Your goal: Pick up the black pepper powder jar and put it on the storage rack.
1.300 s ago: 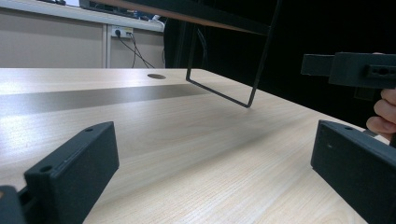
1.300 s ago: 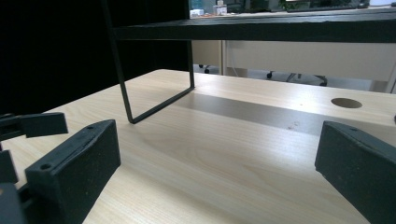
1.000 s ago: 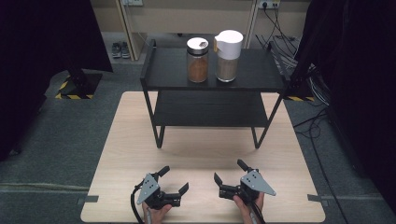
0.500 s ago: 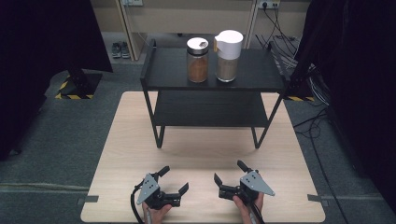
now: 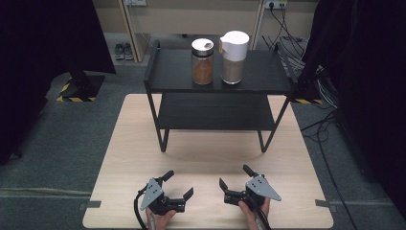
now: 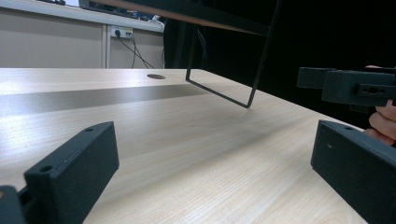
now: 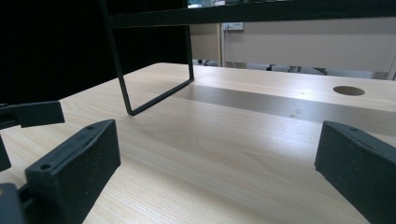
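Both grippers rest low over the near edge of the wooden table (image 5: 206, 158), each held in one hand. My left gripper (image 5: 178, 184) is open, nothing between its jaws. My right gripper (image 5: 235, 177) is open too and empty. In the left gripper view my left gripper (image 6: 210, 177) has bare wood between wide-apart jaws, with the right gripper (image 6: 348, 86) at the right edge. In the right gripper view my right gripper (image 7: 215, 172) faces the shelf frame. A glass jar of brown powder (image 5: 203, 62) and a white-lidded jar (image 5: 234, 57) stand on top of the black two-tier shelf (image 5: 182, 72).
The shelf's thin black legs (image 6: 224, 93) (image 7: 154, 93) stand on the table ahead of the grippers. A round cable hole (image 7: 349, 90) is cut in the tabletop. Grey carpet surrounds the table, with cables (image 5: 325, 91) at the right and shoes (image 5: 123, 50) on the floor behind.
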Action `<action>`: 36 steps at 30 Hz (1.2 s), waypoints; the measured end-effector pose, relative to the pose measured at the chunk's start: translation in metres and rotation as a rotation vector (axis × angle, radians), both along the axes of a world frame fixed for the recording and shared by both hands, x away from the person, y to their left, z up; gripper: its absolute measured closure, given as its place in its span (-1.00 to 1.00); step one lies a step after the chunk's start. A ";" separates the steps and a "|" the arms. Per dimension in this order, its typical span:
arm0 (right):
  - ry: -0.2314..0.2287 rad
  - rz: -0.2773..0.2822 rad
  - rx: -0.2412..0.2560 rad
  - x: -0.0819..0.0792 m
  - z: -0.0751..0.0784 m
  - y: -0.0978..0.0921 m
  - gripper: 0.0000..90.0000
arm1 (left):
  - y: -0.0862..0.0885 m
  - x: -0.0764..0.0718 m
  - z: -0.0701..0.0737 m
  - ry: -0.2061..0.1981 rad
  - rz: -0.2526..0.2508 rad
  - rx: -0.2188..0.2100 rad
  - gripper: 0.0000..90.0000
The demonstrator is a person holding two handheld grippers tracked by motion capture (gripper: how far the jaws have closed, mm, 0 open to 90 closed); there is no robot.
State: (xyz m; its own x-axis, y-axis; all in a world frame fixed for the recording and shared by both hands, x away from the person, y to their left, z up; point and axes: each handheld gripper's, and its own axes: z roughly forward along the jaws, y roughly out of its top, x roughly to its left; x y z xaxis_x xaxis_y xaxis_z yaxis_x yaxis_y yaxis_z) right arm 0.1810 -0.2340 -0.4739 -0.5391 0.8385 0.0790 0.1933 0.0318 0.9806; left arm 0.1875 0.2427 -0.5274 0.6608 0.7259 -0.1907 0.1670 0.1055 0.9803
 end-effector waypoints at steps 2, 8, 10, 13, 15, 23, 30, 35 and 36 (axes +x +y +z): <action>0.001 0.000 -0.001 0.000 0.000 0.000 -0.99 | 0.000 0.000 0.000 -0.001 0.000 0.002 -0.99; 0.001 -0.001 0.001 0.000 0.000 0.000 -0.99 | 0.000 0.000 0.000 -0.001 0.000 0.003 -0.99; 0.001 -0.003 0.001 0.000 0.000 0.000 -0.99 | 0.000 0.000 0.000 0.000 -0.001 0.002 -0.99; 0.003 -0.004 0.001 0.000 0.000 0.000 -0.99 | 0.000 0.000 0.000 0.000 -0.001 0.003 -0.99; 0.003 -0.004 0.001 0.000 0.000 0.000 -0.99 | 0.000 0.000 0.000 0.000 -0.001 0.002 -0.99; 0.004 -0.003 0.001 0.000 -0.001 0.000 -0.99 | 0.000 0.000 0.000 0.000 -0.001 0.003 -0.99; 0.010 -0.004 0.006 0.001 -0.001 0.000 -0.99 | 0.000 0.000 0.000 0.000 0.000 0.003 -0.99; 0.010 -0.003 0.007 0.001 -0.001 0.000 -0.99 | 0.000 0.000 0.000 0.001 -0.001 0.003 -0.99; 0.010 -0.003 0.007 0.001 -0.001 -0.001 -0.99 | 0.000 0.000 0.000 0.001 -0.001 0.003 -0.99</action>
State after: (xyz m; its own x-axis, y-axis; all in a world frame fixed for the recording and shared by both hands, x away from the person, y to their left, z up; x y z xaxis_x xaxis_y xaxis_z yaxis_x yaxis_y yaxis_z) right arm 0.1821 -0.2345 -0.4747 -0.5356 0.8396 0.0903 0.2030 0.0242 0.9789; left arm 0.1877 0.2428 -0.5270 0.6611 0.7260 -0.1893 0.1677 0.1029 0.9804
